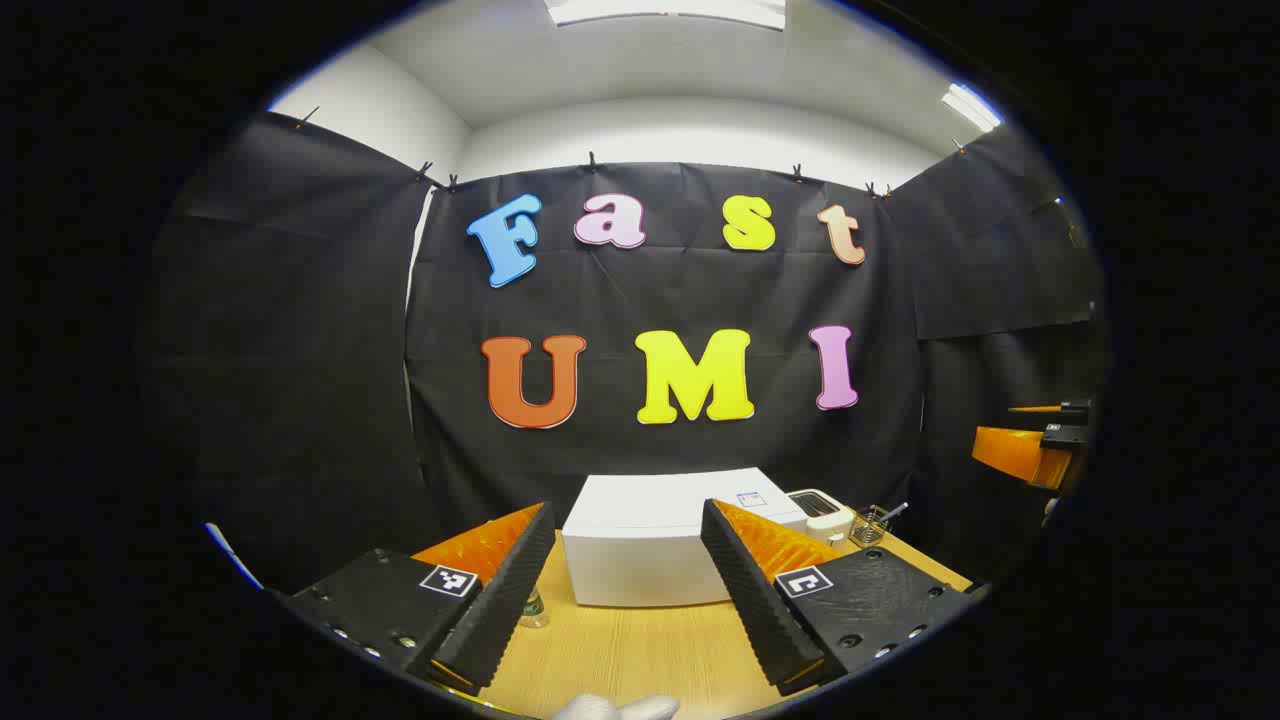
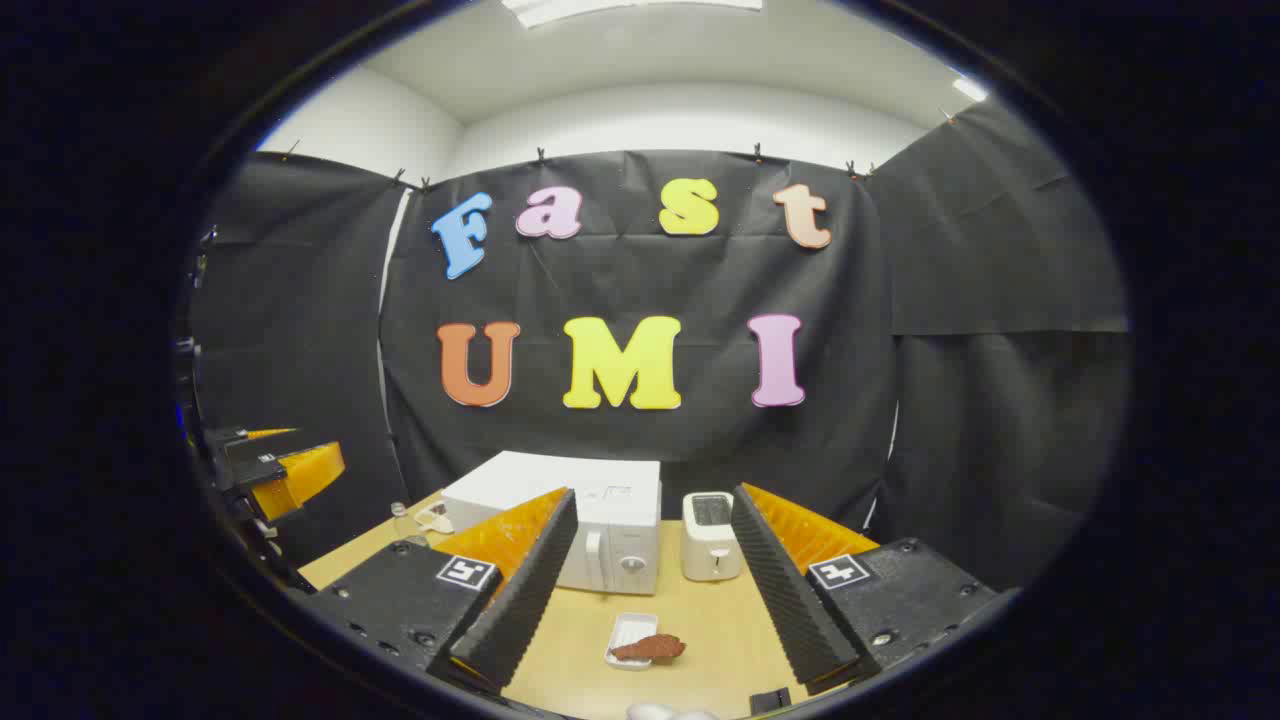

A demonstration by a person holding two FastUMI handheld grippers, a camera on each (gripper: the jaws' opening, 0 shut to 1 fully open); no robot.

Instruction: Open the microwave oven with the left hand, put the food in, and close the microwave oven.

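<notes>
Two risks so far. Microwave sits shut at the table's back; yank its door and it probably slides. Both grippers, left and right, gape empty. Food overhangs its little tray, so it'll spill easily.

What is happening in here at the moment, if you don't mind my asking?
A person holds a hand-held gripper in each hand above a wooden table; both are open and hold nothing. The white microwave is shut, with a toaster beside it. The food lies on a small white tray in front, untouched. Nothing has started yet.
</notes>
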